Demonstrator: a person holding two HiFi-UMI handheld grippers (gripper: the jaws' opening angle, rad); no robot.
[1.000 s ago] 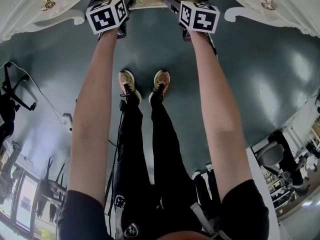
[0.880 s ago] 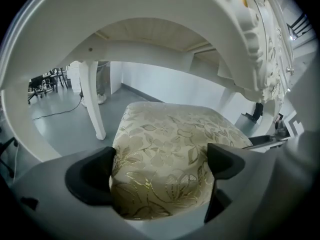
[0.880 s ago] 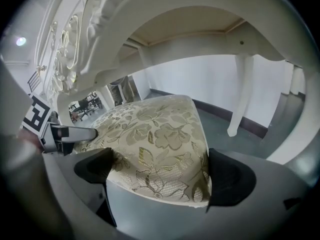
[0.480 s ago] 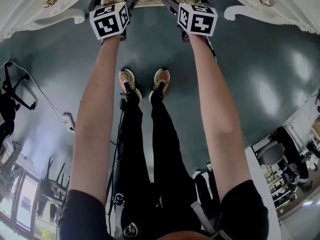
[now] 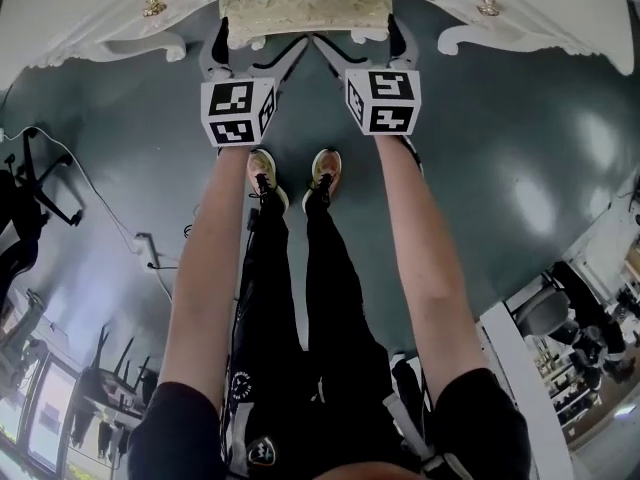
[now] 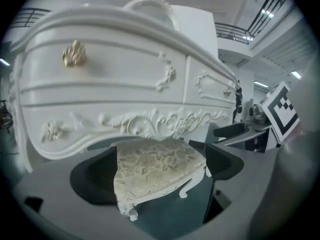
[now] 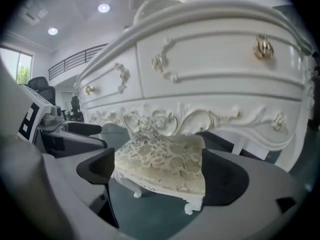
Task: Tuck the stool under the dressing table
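Observation:
The stool [image 5: 305,13], white with a cream brocade seat, stands partly under the white dressing table [image 5: 100,18]; its front edge still shows. My left gripper [image 5: 255,53] and right gripper [image 5: 362,46] hover side by side just in front of it, both open and holding nothing. The left gripper view shows the stool [image 6: 157,171] ahead between wide dark pads [image 6: 95,176], below the table's carved apron [image 6: 125,84]. In the right gripper view the stool [image 7: 162,164] likewise sits beyond the pads [image 7: 225,176]. The right jaws have just been closing slightly, touching nothing.
The person's legs and shoes [image 5: 265,173] stand on the dark teal floor behind the grippers. A cable [image 5: 150,248] trails at the left near a black chair [image 5: 20,198]. A white desk edge [image 5: 520,358] and an office chair lie at the lower right.
Both grippers have drawn back from the stool's front edge toward the person and risen. The stool stays under the table's edge.

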